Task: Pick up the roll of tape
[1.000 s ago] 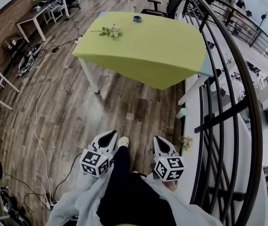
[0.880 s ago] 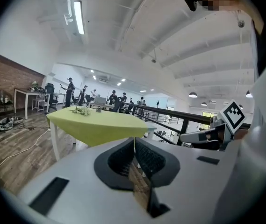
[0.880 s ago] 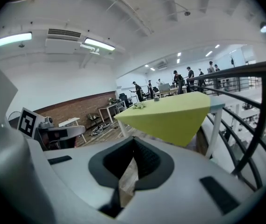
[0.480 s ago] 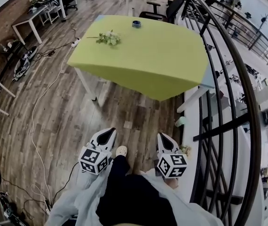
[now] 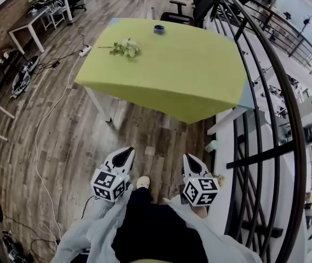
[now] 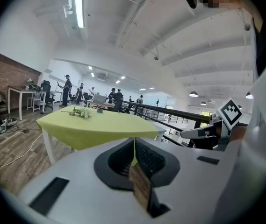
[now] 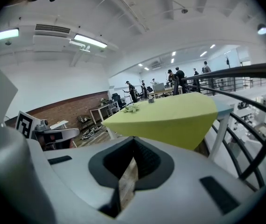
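The roll of tape (image 5: 159, 29) is a small blue ring at the far edge of the yellow-green table (image 5: 199, 86); it also shows tiny in the right gripper view (image 7: 151, 100). Both grippers hang low in front of the person, well short of the table. My left gripper (image 5: 125, 154) has its jaws together with nothing between them, and in its own view (image 6: 133, 146) the pads meet. My right gripper (image 5: 190, 160) is shut and empty too, its pads closed in its own view (image 7: 133, 149).
A sprig of white flowers (image 5: 125, 47) lies on the table's left part. A black curved railing (image 5: 279, 108) runs along the right. Cables (image 5: 40, 141) trail over the wooden floor at left. Desks (image 5: 32, 21) and office chairs (image 5: 177, 10) stand beyond.
Both grippers and the person have moved forward toward the table, which now sits a little lower and larger in the head view. Both grippers stay shut.
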